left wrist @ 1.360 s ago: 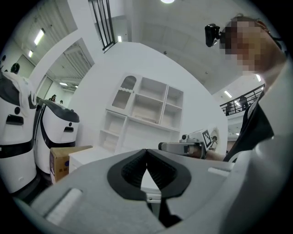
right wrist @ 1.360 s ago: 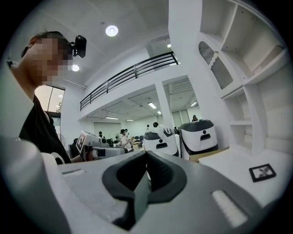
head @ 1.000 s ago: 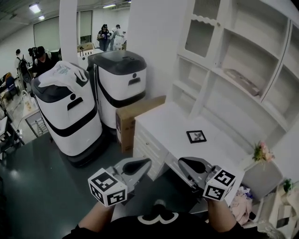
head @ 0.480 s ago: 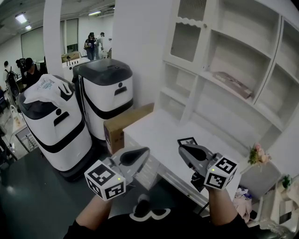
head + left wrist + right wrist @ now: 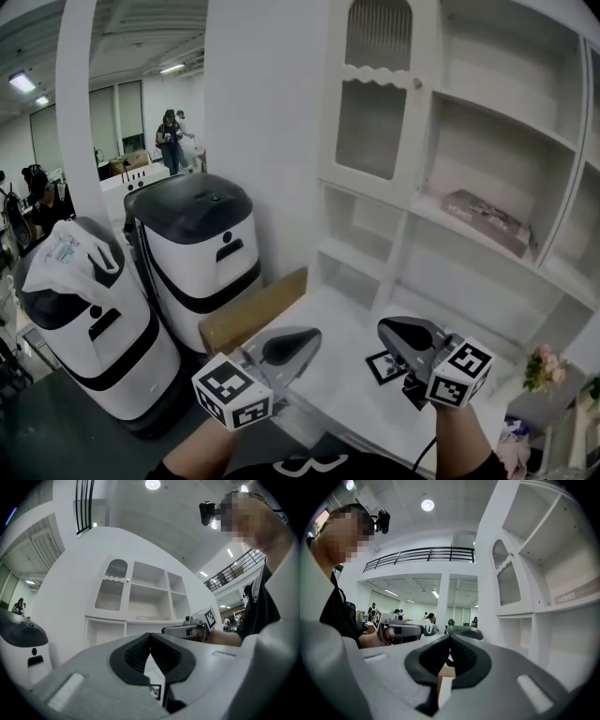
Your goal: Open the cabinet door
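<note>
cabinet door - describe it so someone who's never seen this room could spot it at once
Find the tall white shelf unit on the right of the head view. The cabinet door covers its top left compartment. It is the only closed bay in view, with an arched ribbed pane and scalloped trim; its neighbours are open shelves.

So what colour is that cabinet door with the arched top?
The cabinet door is white, with vertically ribbed panes. It shows best in the head view.

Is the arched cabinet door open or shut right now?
Shut. The arched cabinet door sits flush in the white hutch, with no gap showing along the edge by its knob.
</note>
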Demonstrator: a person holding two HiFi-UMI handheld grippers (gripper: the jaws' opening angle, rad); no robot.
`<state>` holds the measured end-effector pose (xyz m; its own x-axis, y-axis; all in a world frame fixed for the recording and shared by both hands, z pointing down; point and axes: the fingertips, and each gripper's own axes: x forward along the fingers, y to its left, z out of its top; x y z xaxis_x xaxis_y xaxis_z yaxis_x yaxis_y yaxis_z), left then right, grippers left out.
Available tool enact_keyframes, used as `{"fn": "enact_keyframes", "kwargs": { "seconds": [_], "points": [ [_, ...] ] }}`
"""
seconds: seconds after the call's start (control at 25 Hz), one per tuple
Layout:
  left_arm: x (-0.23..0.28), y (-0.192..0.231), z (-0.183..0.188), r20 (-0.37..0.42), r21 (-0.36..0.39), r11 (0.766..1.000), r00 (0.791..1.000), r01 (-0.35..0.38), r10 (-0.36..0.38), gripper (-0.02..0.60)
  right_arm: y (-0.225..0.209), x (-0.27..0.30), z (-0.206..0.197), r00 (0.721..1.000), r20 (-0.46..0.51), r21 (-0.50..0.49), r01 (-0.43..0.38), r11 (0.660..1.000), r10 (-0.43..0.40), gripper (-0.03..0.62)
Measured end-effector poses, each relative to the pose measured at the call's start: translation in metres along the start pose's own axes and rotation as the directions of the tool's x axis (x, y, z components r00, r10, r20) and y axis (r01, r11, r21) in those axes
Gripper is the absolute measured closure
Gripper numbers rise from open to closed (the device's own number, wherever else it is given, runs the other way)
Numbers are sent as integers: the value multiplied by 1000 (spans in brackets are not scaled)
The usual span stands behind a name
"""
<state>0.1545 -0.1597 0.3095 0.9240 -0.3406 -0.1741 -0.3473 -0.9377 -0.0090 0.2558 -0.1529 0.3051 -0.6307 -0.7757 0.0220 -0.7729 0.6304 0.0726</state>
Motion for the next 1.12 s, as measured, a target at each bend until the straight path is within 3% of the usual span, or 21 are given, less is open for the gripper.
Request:
{"fn": "enact_keyframes", "kwargs": {
  "seconds": [0.2, 0.36, 0.48, 0.68, 0.8, 1.0, 1.12],
  "points": [
    [80, 64, 1, 19, -2, 997, 997, 79, -79, 575, -83, 25, 10, 996, -8, -56, 86, 995, -87, 591],
    [140, 103, 15, 13, 58, 993, 995, 103, -104, 575, -135, 38, 33, 990, 36, -116, 137, 984, -134, 591],
    [175, 125, 35, 41, 76, 991, 993, 108, -112, 575, -163, 37, 46, 985, 57, -146, 172, 974, -165, 591],
    [215, 142, 78, 85, 180, 970, 980, 165, -182, 574, -187, 32, 70, 970, 105, -180, 235, 955, -219, 591],
    [236, 138, 111, 128, 261, 945, 963, 199, -238, 572, -197, 27, 82, 960, 119, -195, 274, 942, -255, 591],
    [262, 120, 154, 158, 408, 873, 921, 267, -355, 561, -206, 24, 97, 943, 129, -202, 328, 923, -307, 591],
    [281, 122, 182, 172, 467, 844, 909, 264, -379, 478, -211, 22, 111, 927, 138, -223, 372, 901, -348, 591]
  ]
}}
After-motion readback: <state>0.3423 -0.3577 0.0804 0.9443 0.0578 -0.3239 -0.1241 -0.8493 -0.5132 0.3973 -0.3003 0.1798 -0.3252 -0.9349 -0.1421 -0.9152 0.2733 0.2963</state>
